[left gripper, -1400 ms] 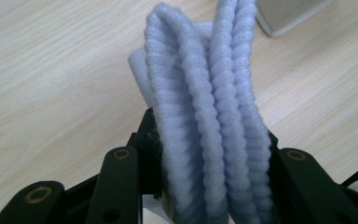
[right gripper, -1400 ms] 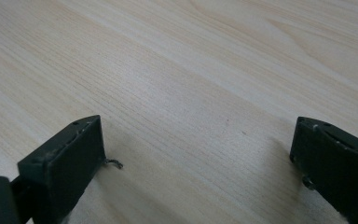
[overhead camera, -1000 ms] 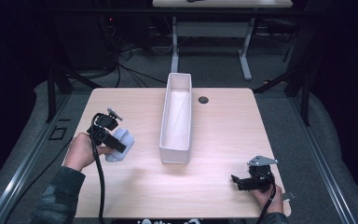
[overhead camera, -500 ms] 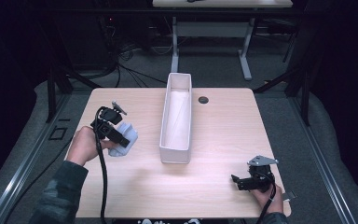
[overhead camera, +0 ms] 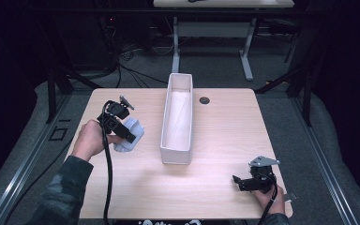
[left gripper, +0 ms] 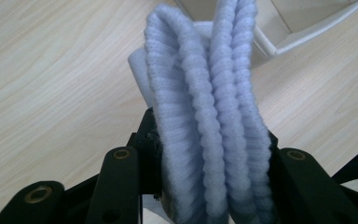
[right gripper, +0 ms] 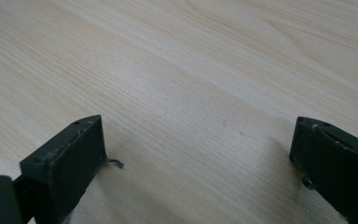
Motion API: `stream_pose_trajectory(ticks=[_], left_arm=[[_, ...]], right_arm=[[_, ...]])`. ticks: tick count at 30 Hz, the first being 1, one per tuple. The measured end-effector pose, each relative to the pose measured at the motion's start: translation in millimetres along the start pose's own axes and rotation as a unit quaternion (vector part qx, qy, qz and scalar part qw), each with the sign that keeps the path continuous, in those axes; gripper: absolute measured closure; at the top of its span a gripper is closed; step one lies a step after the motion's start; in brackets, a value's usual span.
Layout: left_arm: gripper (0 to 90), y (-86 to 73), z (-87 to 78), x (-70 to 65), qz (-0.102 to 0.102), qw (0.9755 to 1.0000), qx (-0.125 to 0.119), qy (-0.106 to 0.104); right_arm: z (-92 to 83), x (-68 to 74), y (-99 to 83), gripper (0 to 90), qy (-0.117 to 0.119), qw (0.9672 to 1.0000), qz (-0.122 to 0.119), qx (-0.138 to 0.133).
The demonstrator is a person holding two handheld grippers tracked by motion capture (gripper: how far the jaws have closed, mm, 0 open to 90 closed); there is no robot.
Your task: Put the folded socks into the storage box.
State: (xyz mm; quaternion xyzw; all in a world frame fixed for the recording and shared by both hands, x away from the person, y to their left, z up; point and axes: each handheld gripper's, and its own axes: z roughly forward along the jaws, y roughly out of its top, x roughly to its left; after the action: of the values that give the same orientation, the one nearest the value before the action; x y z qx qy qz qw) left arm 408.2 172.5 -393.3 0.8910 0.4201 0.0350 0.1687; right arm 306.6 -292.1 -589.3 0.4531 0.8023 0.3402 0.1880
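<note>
A folded pale lavender ribbed cloth [overhead camera: 130,135] hangs in my left gripper [overhead camera: 129,137], lifted off the wooden table [overhead camera: 215,126] left of the long white bin [overhead camera: 177,119]. In the left gripper view the black jaws press both sides of the cloth [left gripper: 209,116], and a corner of the bin [left gripper: 303,28] shows beyond it. My right gripper [overhead camera: 238,182] rests low near the table's front right corner, pointing left. Its jaws stand wide apart over bare wood [right gripper: 200,107] with nothing between them.
The white bin lies lengthwise down the table's middle and looks empty. A small dark round grommet [overhead camera: 204,100] sits right of its far end. Desk legs and cables stand on the floor beyond the table.
My left gripper has risen and shifted toward the bin with the cloth in it. The right gripper has stayed where it was.
</note>
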Motion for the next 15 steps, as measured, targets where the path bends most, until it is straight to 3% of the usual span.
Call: stream_pose_trajectory(ticks=[15], left_arm=[[59.3, 23.1, -9.9, -6.7, 0.018, 0.9998, -0.007, -0.003]], right_arm=[[0.1, 0.0, 0.0, 2.9, 0.0, 1.0, 0.0, 0.0]])
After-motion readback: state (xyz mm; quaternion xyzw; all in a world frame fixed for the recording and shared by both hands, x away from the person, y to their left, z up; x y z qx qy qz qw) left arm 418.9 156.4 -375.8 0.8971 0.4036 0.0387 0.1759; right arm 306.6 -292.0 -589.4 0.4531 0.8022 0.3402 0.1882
